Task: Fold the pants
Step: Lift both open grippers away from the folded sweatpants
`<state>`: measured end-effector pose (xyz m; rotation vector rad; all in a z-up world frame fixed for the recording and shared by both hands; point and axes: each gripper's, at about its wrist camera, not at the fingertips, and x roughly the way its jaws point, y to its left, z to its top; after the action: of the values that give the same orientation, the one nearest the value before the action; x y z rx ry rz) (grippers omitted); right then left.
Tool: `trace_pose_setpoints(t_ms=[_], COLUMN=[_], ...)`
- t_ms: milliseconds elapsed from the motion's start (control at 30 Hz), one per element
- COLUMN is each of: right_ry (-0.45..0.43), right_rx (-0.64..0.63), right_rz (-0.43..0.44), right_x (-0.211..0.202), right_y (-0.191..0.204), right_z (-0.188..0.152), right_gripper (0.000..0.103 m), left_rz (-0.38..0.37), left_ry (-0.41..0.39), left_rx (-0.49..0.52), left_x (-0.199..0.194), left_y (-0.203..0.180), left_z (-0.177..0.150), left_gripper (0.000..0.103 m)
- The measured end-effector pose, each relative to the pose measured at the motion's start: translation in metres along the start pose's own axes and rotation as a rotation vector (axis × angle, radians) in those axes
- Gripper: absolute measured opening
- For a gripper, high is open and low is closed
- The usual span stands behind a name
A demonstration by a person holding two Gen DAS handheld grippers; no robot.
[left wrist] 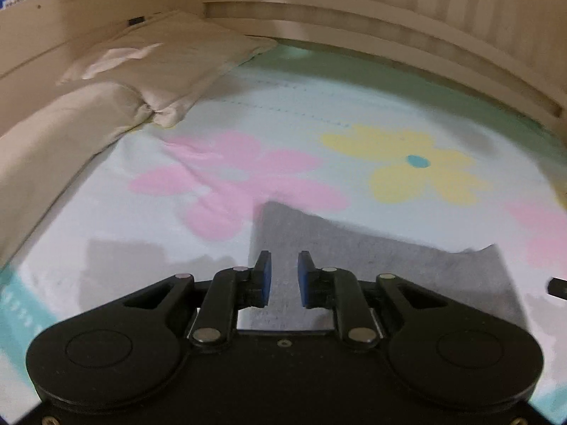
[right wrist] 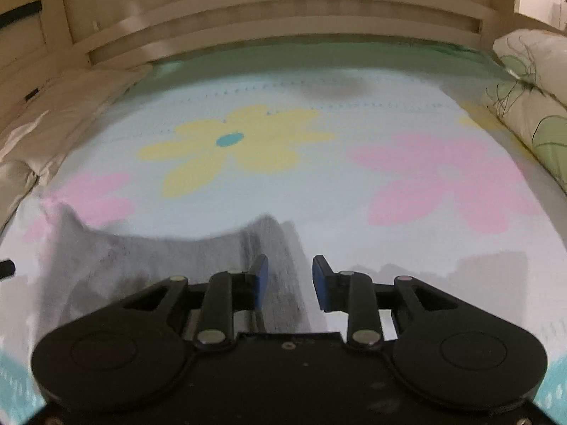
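The left gripper (left wrist: pixel 284 278) hangs low over the bed, its blue-padded fingers (left wrist: pixel 265 276) apart with a narrow gap and nothing between them. Under and just beyond them lie the grey pants (left wrist: pixel 354 262), flat on the sheet (left wrist: pixel 124 212), one square corner pointing far-left toward a pink flower print (left wrist: pixel 230 184). The cloth runs off to the right, where its far edge lifts in a small peak.

The right gripper (right wrist: pixel 290 281) hovers over the same garment, fingers (right wrist: pixel 320 283) spread wider and also holding nothing. From this view the pants (right wrist: pixel 149 262) stretch from the left edge to a darker ribbed band that passes beneath the left finger; the right finger is over bare sheet. A raised corner shows at the far left of the fabric.

Beyond, a yellow flower (right wrist: pixel 234 141) with a teal centre marks the middle of the pale blue sheet. Beige pillows (left wrist: pixel 159 67) line the left side, a leaf-patterned quilt (right wrist: pixel 531 106) sits at the right, and a wooden headboard (right wrist: pixel 283 10) closes the far end.
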<state>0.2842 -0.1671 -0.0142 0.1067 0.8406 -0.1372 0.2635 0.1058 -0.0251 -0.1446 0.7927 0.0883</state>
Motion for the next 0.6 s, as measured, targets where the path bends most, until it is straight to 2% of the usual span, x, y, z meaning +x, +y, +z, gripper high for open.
trace_pose_setpoints(t_ms=[100, 233, 333, 467, 567, 600], right_ry=[0.031, 0.068, 0.074, 0.065, 0.048, 0.043], right_rx=[-0.039, -0.032, -0.016, -0.055, -0.083, -0.090], right_rz=[0.017, 0.056, 0.101, 0.155, 0.187, 0.194], right_x=[-0.004, -0.020, -0.048, -0.090, -0.118, -0.126], right_y=[0.004, 0.013, 0.021, 0.036, 0.046, 0.049], right_z=[-0.004, -0.007, -0.008, -0.012, -0.016, -0.018], right_gripper=[0.031, 0.031, 0.031, 0.031, 0.032, 0.032], left_rz=[-0.013, -0.046, -0.082, -0.100, -0.087, -0.075], left_ry=[0.037, 0.021, -0.003, -0.028, -0.041, -0.049], left_rx=[0.029, 0.070, 0.076, 0.069, 0.044, 0.037], left_x=[-0.008, -0.039, -0.069, -0.109, -0.134, -0.139], left_y=[-0.010, -0.028, -0.037, -0.042, -0.040, -0.040], left_z=[-0.005, -0.003, -0.001, 0.000, -0.003, -0.004], left_gripper=[0.024, 0.026, 0.026, 0.027, 0.033, 0.040])
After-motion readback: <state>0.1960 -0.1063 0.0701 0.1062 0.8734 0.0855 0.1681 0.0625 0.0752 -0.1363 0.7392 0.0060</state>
